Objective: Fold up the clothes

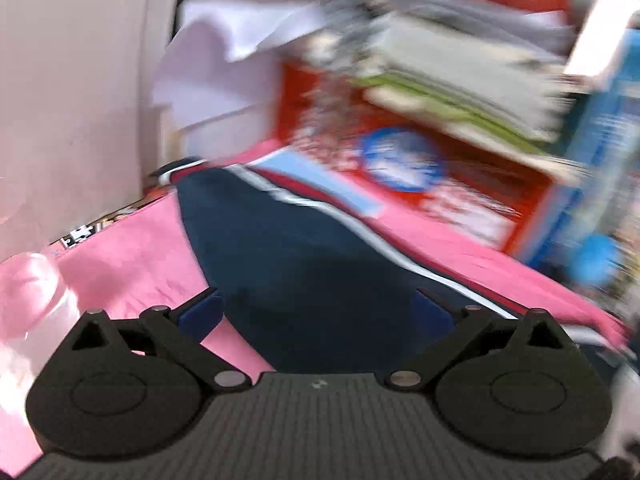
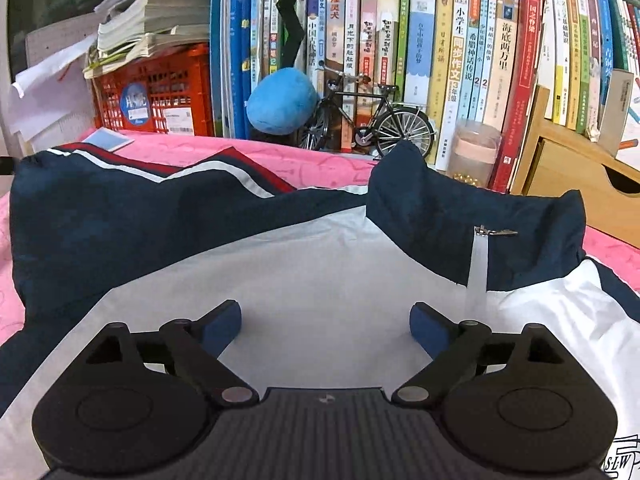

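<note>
Left wrist view, heavily blurred: the left tongs (image 1: 318, 312) stand spread wide, released, with a navy sleeve of the jacket (image 1: 304, 272) lying between the blue pads; whether the pads touch the cloth I cannot tell. The sleeve, edged with a white and red stripe, rests on the pink cloth (image 1: 132, 272) covering the table. Beyond it sits a red crate (image 1: 460, 184) under a stack of papers.

Right wrist view, sharp: the right tongs (image 2: 326, 324) are released, spread over the jacket's white panel, gripping nothing. The navy collar with its zipper pull (image 2: 496, 233) stands just ahead. Behind are books (image 2: 460, 60), a model bicycle (image 2: 372, 120) and a blue plush ball (image 2: 282, 102).
</note>
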A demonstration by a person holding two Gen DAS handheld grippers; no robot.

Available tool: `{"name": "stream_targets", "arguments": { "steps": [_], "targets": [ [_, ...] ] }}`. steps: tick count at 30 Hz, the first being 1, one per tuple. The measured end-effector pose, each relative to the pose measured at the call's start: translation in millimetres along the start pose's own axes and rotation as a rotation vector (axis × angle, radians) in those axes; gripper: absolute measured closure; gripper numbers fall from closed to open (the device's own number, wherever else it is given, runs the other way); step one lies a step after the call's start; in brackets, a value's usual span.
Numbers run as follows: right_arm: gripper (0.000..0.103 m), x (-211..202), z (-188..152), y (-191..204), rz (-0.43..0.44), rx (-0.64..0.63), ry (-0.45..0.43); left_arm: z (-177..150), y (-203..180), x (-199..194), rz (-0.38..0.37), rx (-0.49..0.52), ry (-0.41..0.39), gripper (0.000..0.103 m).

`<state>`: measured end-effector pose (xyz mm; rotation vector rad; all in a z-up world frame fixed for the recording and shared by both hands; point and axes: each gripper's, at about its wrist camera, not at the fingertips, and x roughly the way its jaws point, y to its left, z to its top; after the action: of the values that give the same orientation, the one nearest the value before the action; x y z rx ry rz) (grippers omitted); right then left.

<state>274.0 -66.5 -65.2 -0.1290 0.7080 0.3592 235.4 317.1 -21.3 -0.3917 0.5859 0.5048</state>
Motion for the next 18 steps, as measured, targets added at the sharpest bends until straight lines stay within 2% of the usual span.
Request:
{"name": "stream_targets", "arguments": {
  "steps": [4, 6, 7, 10, 12, 13, 15, 18],
  "targets": [
    [0.011, -0.8, 0.4, -0.1, 0.002, 0.002, 0.0, 16.6, 14.3, 41.2, 0.127, -0.134, -0.038, 0.0],
    [0.011, -0.8, 0.5, -0.7, 0.005, 0.006, 0.001, 17.9, 15.8, 52.7, 0.172, -0.133, -0.049, 0.001],
    [0.011, -0.8, 0.5, -0.8, 0.007, 0.007, 0.001, 18.5, 16.5, 58.5, 0.195, -0.132, -0.054, 0.006],
    [0.011, -1.3, 0.6, -0.5, 0.01, 0.01, 0.002, 22.3, 14.5, 70.0, 0.25, -0.114, -0.067, 0.039],
    [0.011, -1.8, 0.6, -0.6, 0.013, 0.012, 0.002, 25.2, 14.9, 71.0, 0.263, -0.089, -0.074, 0.086],
    [0.011, -2.1, 0.6, -0.7, 0.014, 0.014, 0.001, 26.6, 16.3, 69.5, 0.266, -0.081, -0.091, 0.094],
    [0.011, -3.2, 0.5, -1.3, 0.02, 0.021, 0.0, 26.8, 19.4, 59.6, 0.276, -0.071, -0.174, 0.098],
    [0.01, -4.7, 0.8, -3.4, 0.036, 0.034, -0.002, 21.4, 8.7, 42.7, 0.387, 0.008, -0.329, 0.098]
  ]
}}
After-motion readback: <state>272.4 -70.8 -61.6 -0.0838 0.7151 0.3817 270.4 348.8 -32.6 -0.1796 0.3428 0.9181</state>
